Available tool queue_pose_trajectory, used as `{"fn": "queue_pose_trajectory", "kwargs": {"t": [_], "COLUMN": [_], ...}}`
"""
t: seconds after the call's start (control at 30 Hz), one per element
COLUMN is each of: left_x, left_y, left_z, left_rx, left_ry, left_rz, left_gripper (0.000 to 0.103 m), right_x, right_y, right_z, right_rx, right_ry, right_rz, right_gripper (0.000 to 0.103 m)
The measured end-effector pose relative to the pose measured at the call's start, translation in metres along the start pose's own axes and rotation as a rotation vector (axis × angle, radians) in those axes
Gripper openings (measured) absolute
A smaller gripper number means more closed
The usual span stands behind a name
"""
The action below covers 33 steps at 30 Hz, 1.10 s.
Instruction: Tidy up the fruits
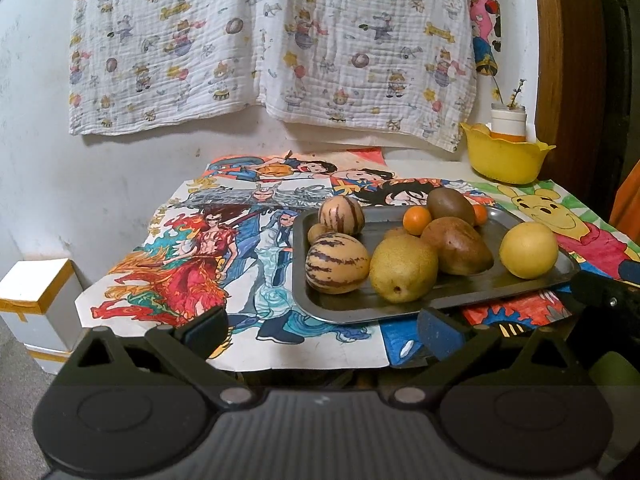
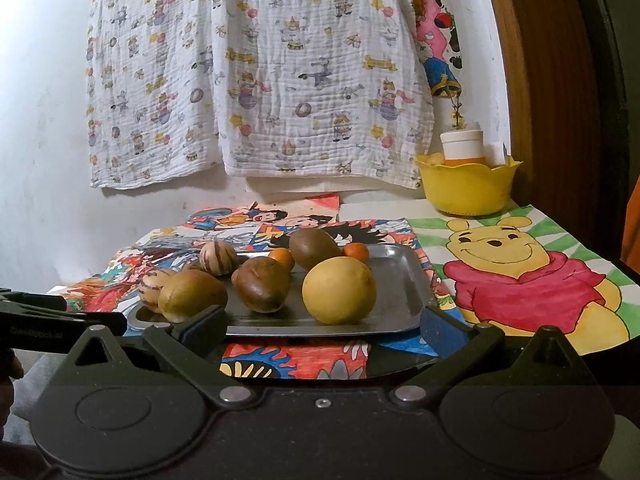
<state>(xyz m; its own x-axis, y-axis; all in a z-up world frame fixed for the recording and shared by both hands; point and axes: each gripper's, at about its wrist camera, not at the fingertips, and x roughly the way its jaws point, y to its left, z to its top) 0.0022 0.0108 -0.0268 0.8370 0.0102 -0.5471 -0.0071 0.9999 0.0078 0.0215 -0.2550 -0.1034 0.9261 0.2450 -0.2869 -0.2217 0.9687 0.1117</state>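
Both grippers, left gripper point(image 1: 322, 330) and right gripper point(image 2: 322, 326), gape empty; round yellow fruit point(image 2: 339, 290) may roll off the tray point(image 2: 404, 292) (nudged carelessly)

Fruits all sit on the tray point(image 1: 424, 306), which lies on the drawings point(image 1: 192, 264). Bowl point(image 1: 505, 162) is behind it to the right, cloth point(image 1: 256, 40) hanging above.

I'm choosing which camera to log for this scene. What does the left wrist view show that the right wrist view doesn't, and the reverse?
Only the left wrist view shows the white box beside the table, low on the left. Only the right wrist view shows the whole Winnie the Pooh drawing. Both show the metal tray of fruit, the big yellow fruit, the yellow bowl, and open, empty jaws on each gripper.
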Motion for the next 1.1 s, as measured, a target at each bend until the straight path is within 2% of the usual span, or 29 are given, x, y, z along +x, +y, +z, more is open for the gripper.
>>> {"fn": "queue_pose_trajectory", "kwargs": {"t": [1.1], "left_x": [-0.0007], "left_y": [-0.0006], "left_z": [0.0003], "left_rx": [0.002], "left_ry": [0.001], "left_rz": [0.002], "left_gripper": [0.103], "right_x": [-0.0002], "right_y": [-0.0007], "right_z": [0.0011], "right_rx": [-0.023], "right_ry": [0.01], "right_rz": [0.003], "right_gripper": [0.102]}}
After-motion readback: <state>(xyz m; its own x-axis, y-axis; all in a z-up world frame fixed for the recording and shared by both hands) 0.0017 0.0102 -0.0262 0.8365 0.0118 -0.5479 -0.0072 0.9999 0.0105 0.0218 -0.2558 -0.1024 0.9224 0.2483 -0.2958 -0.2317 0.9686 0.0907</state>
